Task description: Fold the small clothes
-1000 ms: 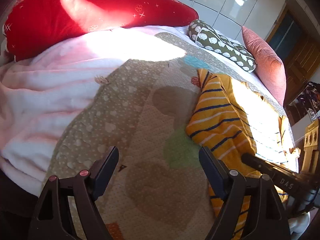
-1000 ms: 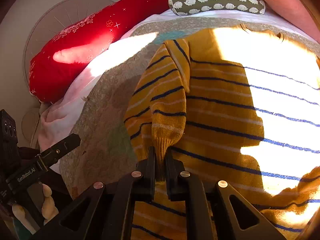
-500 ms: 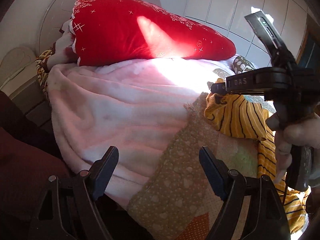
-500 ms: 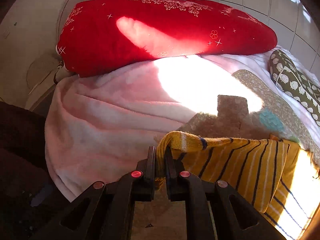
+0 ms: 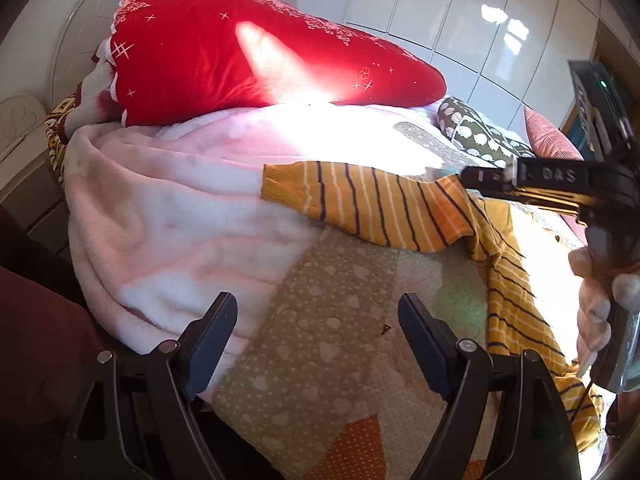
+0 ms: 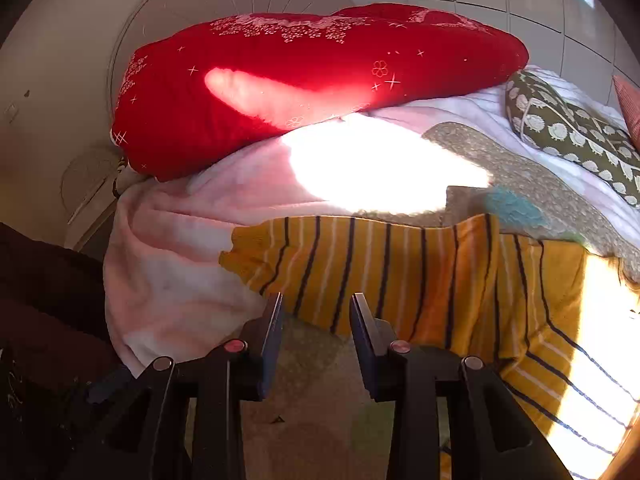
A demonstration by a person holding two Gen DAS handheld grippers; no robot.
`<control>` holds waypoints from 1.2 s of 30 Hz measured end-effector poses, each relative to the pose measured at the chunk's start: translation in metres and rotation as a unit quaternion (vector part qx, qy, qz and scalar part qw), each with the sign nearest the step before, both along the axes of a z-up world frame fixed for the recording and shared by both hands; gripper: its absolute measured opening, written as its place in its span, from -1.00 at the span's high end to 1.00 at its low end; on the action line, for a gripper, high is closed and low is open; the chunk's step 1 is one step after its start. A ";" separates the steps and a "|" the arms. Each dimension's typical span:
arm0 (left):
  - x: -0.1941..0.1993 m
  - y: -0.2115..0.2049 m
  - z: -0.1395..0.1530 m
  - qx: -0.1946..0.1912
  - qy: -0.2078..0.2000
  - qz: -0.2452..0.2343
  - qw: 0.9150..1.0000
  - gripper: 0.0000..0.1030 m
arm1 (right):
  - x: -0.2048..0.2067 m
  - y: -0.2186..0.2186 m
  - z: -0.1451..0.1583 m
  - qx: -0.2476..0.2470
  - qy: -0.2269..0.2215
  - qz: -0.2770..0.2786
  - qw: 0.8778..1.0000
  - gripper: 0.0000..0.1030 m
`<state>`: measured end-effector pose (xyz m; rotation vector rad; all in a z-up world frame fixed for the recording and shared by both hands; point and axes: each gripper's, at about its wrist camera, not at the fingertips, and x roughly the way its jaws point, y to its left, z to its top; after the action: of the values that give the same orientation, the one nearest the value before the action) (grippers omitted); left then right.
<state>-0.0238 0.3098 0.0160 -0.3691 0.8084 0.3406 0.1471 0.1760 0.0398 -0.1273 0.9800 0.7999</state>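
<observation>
A small yellow sweater with dark and white stripes lies on the patterned quilt. Its sleeve is stretched out to the left, cuff resting on the pink blanket. My right gripper hovers just in front of the sleeve; its jaws are opening and nothing is pinched between them. In the left wrist view that gripper's body comes in from the right, held by a hand. My left gripper stands wide open above the quilt and the blanket's edge, holding nothing.
A big red cushion lies at the head of the bed, behind the pink blanket. A green patterned pillow and a salmon cushion lie at the far right. White cupboard doors stand behind. A dark garment fills the left foreground.
The right gripper carried the sleeve leftward across the quilt, laid it out flat toward the pink blanket, then let go and parted its jaws. The left gripper's view swung left, staying open.
</observation>
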 end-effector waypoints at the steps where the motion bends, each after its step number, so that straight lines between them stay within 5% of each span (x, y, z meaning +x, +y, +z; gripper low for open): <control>1: 0.001 -0.008 0.001 0.003 0.000 -0.008 1.000 -0.59 | -0.001 -0.033 0.001 -0.002 -0.001 -0.019 1.000 0.31; 4: 0.005 -0.034 0.002 0.003 -0.001 -0.036 0.999 -0.60 | -0.017 -0.145 0.001 -0.013 -0.022 -0.106 0.994 0.29; 7: 0.011 -0.063 -0.002 -0.009 0.008 -0.072 0.997 -0.60 | -0.045 -0.260 -0.007 -0.049 -0.033 -0.217 0.974 0.26; 13: 0.019 -0.133 -0.029 -0.075 0.045 -0.172 0.981 -0.60 | -0.111 -0.422 -0.042 -0.045 0.025 -0.354 0.934 0.26; 20: 0.010 -0.198 -0.061 -0.156 0.093 -0.265 0.947 -0.60 | -0.173 -0.458 -0.074 0.049 0.064 -0.379 0.922 0.18; 25: 0.006 -0.224 -0.071 -0.163 0.114 -0.289 0.937 -0.64 | -0.190 -0.439 -0.091 0.111 0.093 -0.366 0.919 0.18; 29: 0.011 -0.239 -0.075 -0.147 0.124 -0.285 0.939 -0.67 | -0.196 -0.415 -0.101 0.107 0.094 -0.359 0.922 0.15; 30: 0.011 -0.240 -0.074 -0.145 0.124 -0.283 0.940 -0.55 | -0.197 -0.409 -0.103 0.102 0.093 -0.362 0.922 0.15; 32: 0.014 -0.242 -0.070 -0.133 0.125 -0.285 0.941 0.79 | -0.199 -0.402 -0.104 0.095 0.085 -0.364 0.923 0.46; 33: 0.013 -0.237 -0.067 -0.138 0.127 -0.282 0.941 0.79 | -0.200 -0.401 -0.102 0.095 0.085 -0.360 0.924 0.78; 36: 0.010 -0.219 -0.056 -0.155 0.116 -0.276 0.941 0.80 | -0.205 -0.411 -0.082 0.126 0.069 -0.357 0.923 0.80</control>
<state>-0.0139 0.0910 -0.0402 -0.3819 1.1630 -0.2792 -0.0582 -0.2348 -0.0426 0.4966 0.9516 0.2518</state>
